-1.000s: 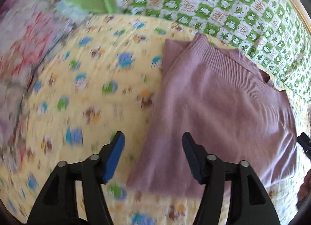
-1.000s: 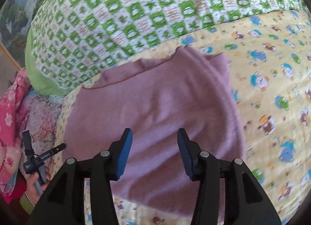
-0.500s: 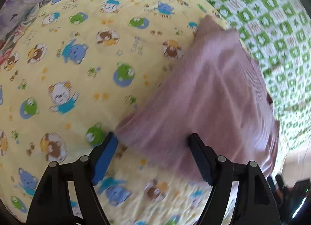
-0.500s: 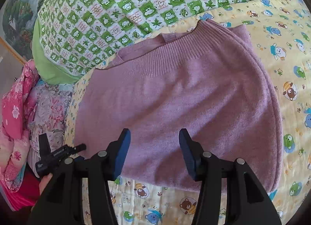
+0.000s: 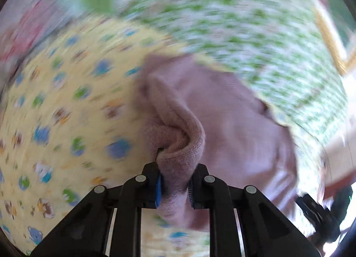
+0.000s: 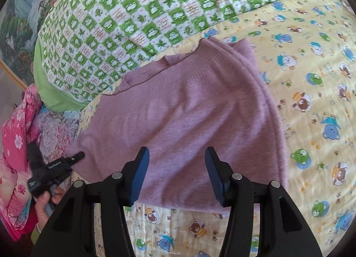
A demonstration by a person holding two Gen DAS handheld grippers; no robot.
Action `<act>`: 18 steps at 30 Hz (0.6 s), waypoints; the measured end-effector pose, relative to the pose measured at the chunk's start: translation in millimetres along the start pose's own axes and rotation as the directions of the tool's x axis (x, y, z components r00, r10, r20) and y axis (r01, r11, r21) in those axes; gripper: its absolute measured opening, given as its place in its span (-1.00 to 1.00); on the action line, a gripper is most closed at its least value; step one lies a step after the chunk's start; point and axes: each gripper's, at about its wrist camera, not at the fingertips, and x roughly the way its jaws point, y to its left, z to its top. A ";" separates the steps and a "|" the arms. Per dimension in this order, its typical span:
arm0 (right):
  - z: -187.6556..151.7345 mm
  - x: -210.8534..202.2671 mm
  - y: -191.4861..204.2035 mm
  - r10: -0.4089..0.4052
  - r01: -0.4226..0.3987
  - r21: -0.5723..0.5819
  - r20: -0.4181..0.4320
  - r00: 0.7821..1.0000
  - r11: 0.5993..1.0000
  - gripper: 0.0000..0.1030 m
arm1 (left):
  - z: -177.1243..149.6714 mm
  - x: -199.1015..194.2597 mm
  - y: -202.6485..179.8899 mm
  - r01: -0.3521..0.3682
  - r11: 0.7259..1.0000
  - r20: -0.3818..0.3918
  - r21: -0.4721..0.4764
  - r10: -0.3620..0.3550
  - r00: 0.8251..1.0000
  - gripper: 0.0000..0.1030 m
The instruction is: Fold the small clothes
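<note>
A mauve knit sweater (image 6: 182, 114) lies folded on a yellow bear-print sheet (image 6: 316, 83). My left gripper (image 5: 174, 187) is shut on a bunched corner of the sweater (image 5: 240, 141) and pulls a ridge of cloth up; that view is blurred by motion. In the right wrist view the left gripper (image 6: 75, 157) touches the sweater's left corner, a hand holding it. My right gripper (image 6: 176, 175) is open and empty, hovering over the sweater's near edge.
A green-and-white checked quilt (image 6: 138, 17) lies behind the sweater. A pink floral bundle (image 6: 15, 137) sits at the left edge. The yellow sheet (image 5: 55, 123) extends left of the sweater.
My left gripper has shut on the sweater's corner and lifted it, swinging fast. My right gripper moved slightly closer to the near edge and opened wider.
</note>
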 end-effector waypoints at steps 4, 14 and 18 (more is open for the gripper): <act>4.6 -13.9 -14.7 -0.013 0.011 0.046 0.038 0.999 0.999 0.04 | -0.9 -18.9 -86.3 0.128 0.969 0.023 0.212 -0.136 0.990 -0.70; 23.9 -64.7 -67.8 -0.077 0.052 0.171 0.146 0.986 0.984 0.04 | -85.3 24.7 -243.6 0.412 0.751 -0.222 0.516 -0.347 0.911 -0.70; 30.0 -65.4 -74.8 -0.079 0.053 0.176 0.139 0.987 0.983 0.04 | -117.8 71.5 -257.7 0.397 0.742 -0.300 0.540 -0.271 0.915 -0.70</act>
